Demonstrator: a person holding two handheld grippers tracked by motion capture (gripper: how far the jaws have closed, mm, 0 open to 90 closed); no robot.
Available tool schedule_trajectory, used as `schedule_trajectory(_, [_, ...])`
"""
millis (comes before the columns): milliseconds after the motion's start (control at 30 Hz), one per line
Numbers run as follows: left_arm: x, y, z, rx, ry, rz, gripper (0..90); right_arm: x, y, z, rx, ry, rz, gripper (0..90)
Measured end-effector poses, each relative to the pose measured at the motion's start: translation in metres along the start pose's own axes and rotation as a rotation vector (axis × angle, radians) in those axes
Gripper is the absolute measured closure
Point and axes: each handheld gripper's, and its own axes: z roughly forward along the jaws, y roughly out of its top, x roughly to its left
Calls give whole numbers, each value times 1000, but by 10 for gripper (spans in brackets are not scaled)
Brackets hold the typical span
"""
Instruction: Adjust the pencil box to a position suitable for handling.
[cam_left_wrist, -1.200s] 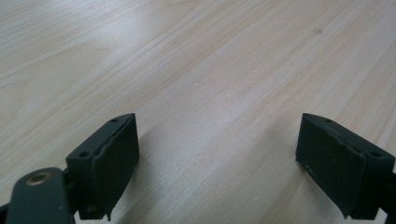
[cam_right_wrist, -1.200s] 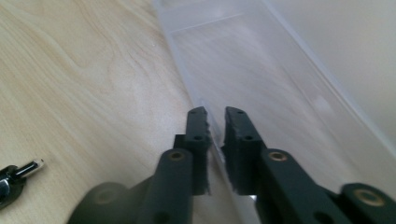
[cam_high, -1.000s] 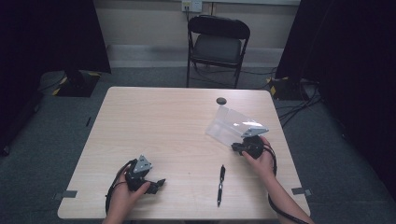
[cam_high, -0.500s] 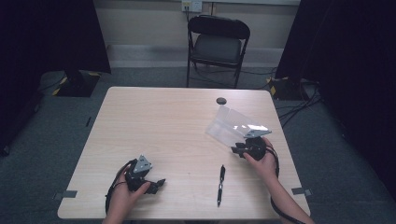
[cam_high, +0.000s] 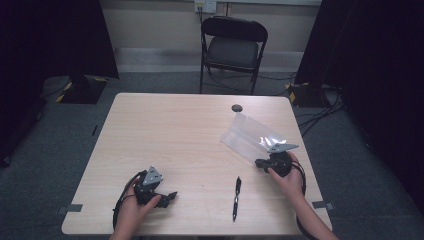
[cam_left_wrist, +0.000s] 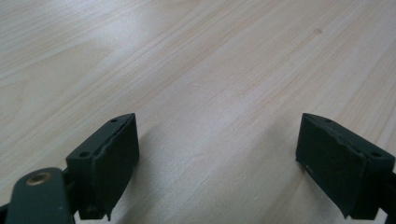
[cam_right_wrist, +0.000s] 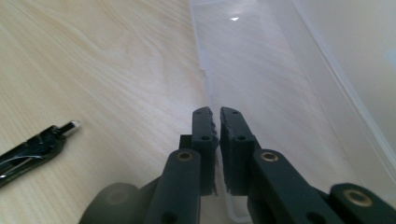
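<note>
A clear plastic bag (cam_high: 252, 137) lies flat on the right half of the wooden table (cam_high: 180, 130). My right gripper (cam_high: 259, 163) is at the bag's near edge. In the right gripper view the bag (cam_right_wrist: 261, 70) stretches ahead and its edge runs in between the jaws of the right gripper (cam_right_wrist: 217, 112), which have just been closing and are shut on it. A black pen (cam_high: 236, 198) lies near the front edge, left of that hand, and the pen (cam_right_wrist: 32, 149) sits at the far left of the right gripper view. My left gripper (cam_high: 171, 196) rests at the front left, and the left gripper (cam_left_wrist: 217, 140) is open over bare wood.
A small black round object (cam_high: 236, 108) sits near the table's far edge. A black folding chair (cam_high: 234, 50) stands behind the table. Cables (cam_high: 320, 112) trail on the floor at the right.
My right gripper has shifted slightly right and toward the person along the bag's near edge. The left gripper and the pen have stayed put.
</note>
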Motion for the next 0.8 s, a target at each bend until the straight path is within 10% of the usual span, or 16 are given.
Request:
schedule_trajectory(633, [0, 0, 0, 0, 0, 0, 131, 22, -4, 1, -17, 45, 2, 873])
schedule_trajectory(800, [0, 0, 0, -1, 0, -2, 131, 22, -4, -2, -34, 52, -4, 728])
